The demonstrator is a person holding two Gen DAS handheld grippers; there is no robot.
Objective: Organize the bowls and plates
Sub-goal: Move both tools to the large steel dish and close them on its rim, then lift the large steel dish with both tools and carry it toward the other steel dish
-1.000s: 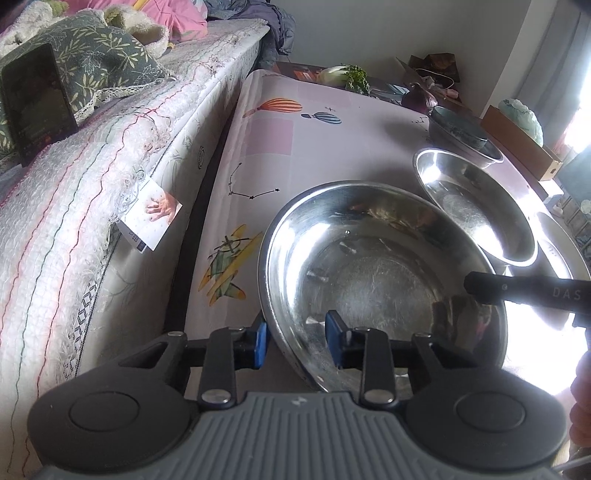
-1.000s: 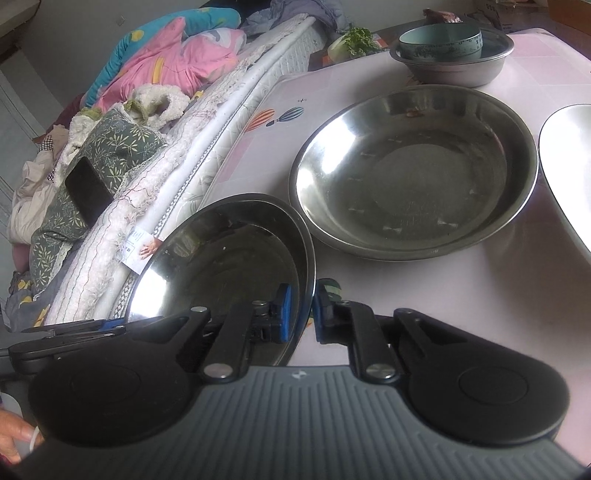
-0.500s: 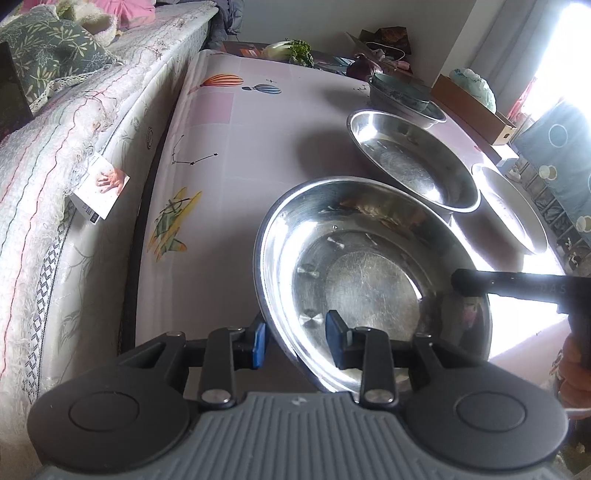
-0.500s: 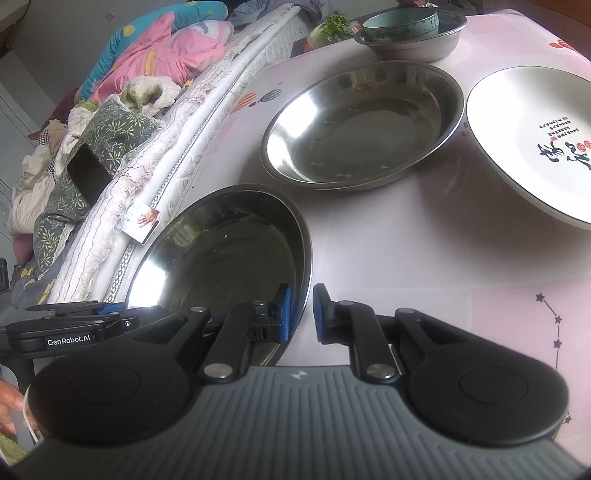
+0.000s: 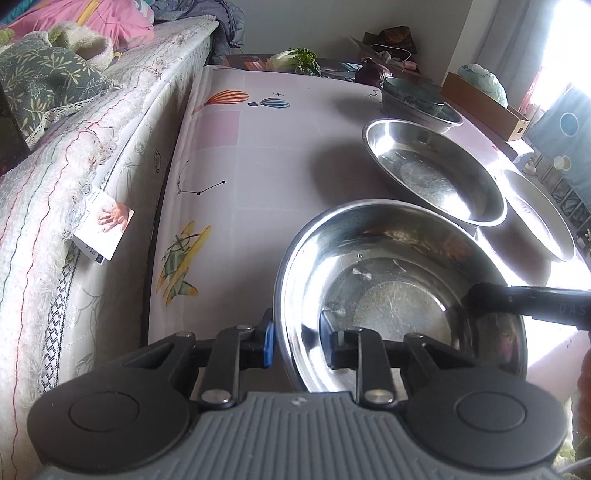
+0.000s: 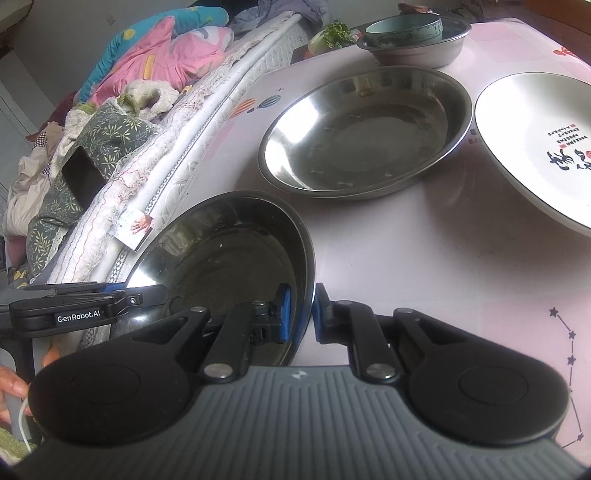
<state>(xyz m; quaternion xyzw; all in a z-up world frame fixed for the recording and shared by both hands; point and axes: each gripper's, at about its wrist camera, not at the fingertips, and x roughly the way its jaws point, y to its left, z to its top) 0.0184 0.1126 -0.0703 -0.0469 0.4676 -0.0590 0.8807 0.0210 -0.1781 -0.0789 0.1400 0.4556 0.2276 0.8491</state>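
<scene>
A bed (image 5: 92,155) with a quilted white cover fills the left side of the left wrist view, piled at the upper left with a leaf-print cushion (image 5: 44,85) and pink bedding (image 5: 92,18). Beside it, a table under a pale pink cloth (image 5: 258,166) printed with balloons and constellations takes up the middle of both views.

The white plate (image 6: 535,147) with dark lettering lies at the right edge of the right wrist view, on the cloth. Just left of it sits the second steel dish (image 6: 365,133), wide and shallow, near but apart from the plate. Behind that, at the top of the frame, a grey basin (image 6: 417,48) holds a pale green bowl (image 6: 402,27).

The near steel dish (image 5: 399,295) occupies the lower right of the left wrist view and the lower left of the right wrist view, raised and tilted at the table's near edge, apart from the second dish.

The left gripper (image 5: 295,343) straddles the dish's rim, one blue pad outside and one inside; its jaws have just been closing on that rim, and they look clamped on it. The right gripper (image 6: 299,317) is pinched tight on the opposite rim, its fingers nearly together with only the thin metal edge between them.

A small card (image 5: 103,229) with a hand picture hangs from the bed's edge at middle left. A dark phone (image 6: 83,181) lies on the cushion.
</scene>
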